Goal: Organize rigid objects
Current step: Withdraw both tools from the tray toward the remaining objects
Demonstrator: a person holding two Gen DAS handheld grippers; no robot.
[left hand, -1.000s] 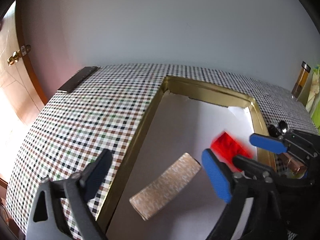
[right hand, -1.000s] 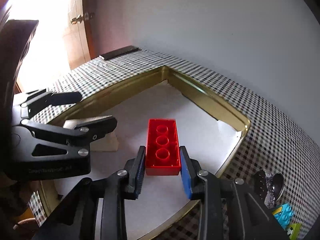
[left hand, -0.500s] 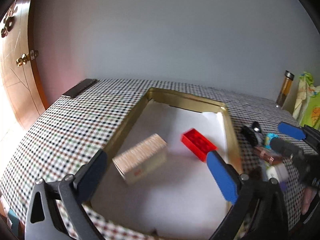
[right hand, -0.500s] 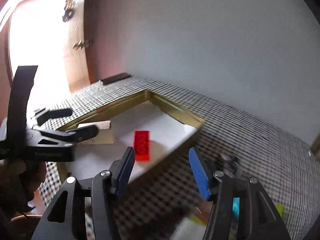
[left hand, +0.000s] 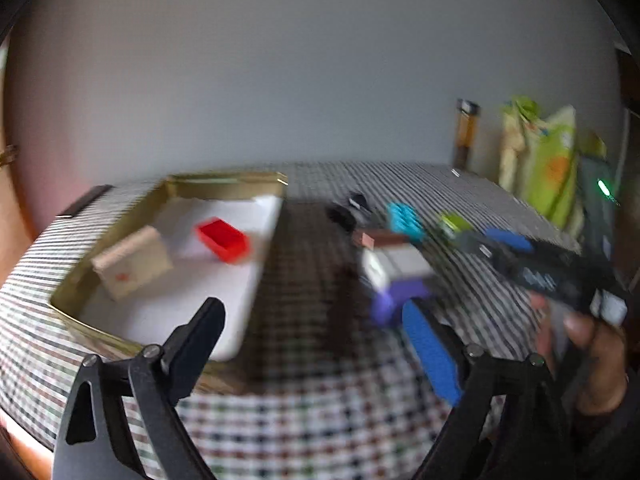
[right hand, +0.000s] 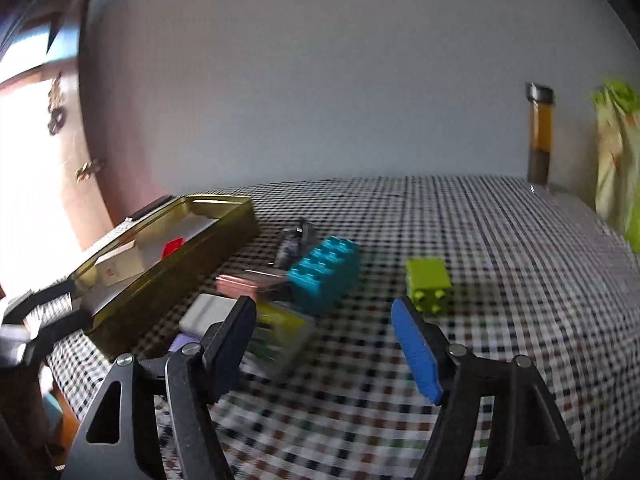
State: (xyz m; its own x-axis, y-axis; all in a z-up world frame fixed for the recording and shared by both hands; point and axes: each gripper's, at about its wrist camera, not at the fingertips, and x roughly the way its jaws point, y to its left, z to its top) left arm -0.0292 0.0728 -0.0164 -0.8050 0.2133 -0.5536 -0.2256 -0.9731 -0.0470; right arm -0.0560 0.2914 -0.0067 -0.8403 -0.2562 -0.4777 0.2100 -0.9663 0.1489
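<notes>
A gold tin [left hand: 120,224] lined with white paper holds a red brick [left hand: 222,239] and a tan box [left hand: 132,262]; the tin also shows in the right wrist view [right hand: 168,264]. My left gripper [left hand: 316,340] is open and empty, in front of the tin. My right gripper [right hand: 324,344] is open and empty above the checked cloth, with a teal brick [right hand: 324,274] and a lime brick [right hand: 428,284] just ahead. The right gripper [left hand: 496,244] also shows in the left wrist view.
Loose items lie by the tin: a copper-coloured piece [right hand: 244,284], a white and purple object [right hand: 208,314], a yellow-green packet [right hand: 276,336], a dark glittery clip [right hand: 292,246]. A bottle [right hand: 540,136] and green bags [left hand: 552,160] stand at the back right.
The right gripper let go of the red brick in the tin, opened and swung right toward the loose bricks. The left gripper pulled back and turned right, empty.
</notes>
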